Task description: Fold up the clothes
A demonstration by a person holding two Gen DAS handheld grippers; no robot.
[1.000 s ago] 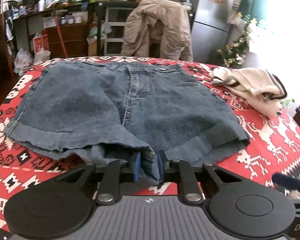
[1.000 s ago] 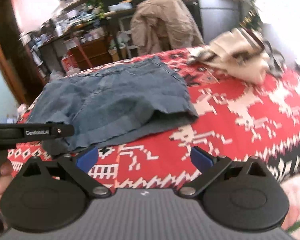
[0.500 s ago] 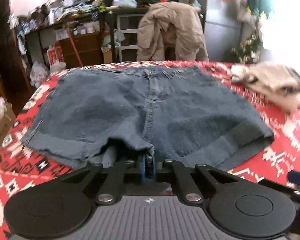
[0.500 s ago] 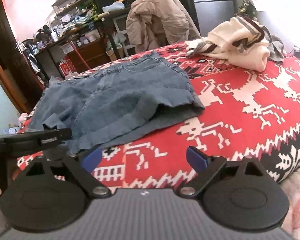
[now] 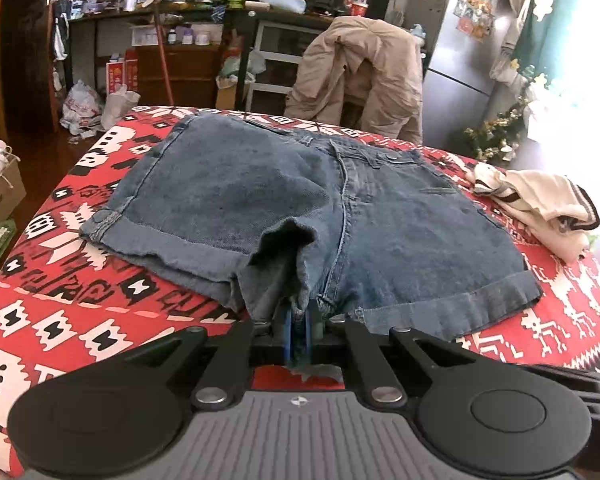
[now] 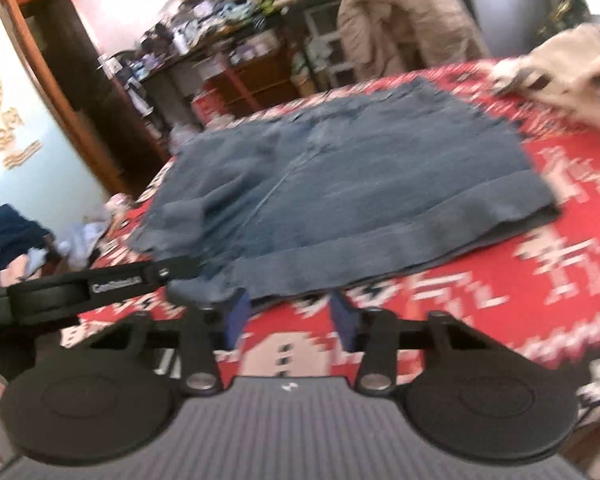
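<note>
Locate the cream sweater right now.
Left wrist view: the cream sweater lies crumpled on the red patterned cloth, at the right, just beyond the denim shorts.

A: How's the left gripper?
B: Angled downward, blue pads pressed together, pinching a fold of the denim shorts at the crotch.
A: And the right gripper?
B: Also tilted down, jaws closing, nothing between them yet; blurred.
</note>
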